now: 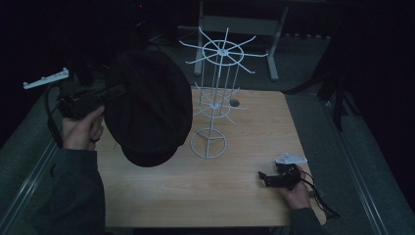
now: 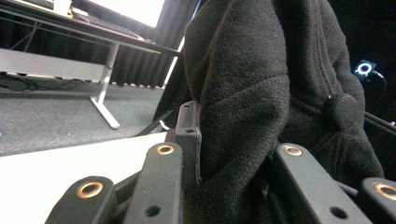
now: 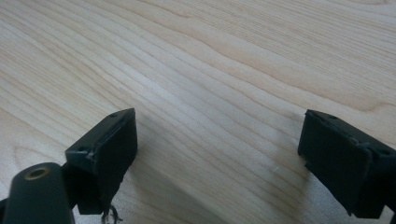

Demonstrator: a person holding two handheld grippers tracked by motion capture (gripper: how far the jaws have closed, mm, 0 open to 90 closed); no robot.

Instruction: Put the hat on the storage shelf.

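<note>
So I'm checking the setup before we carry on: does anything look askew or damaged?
Nothing stands out. The white wire rack stands upright on the table, the black hat hangs whole from the left claw, and the right claw is open, empty.

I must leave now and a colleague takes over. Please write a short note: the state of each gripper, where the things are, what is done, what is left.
Left gripper: shut on the black cap, held in the air left of the white wire stand.
Right gripper: open, holds nothing, low at the table near its right front corner.
Done: cap picked up.
Left: probably hang the cap on a hook of the stand; none hangs there yet.
</note>
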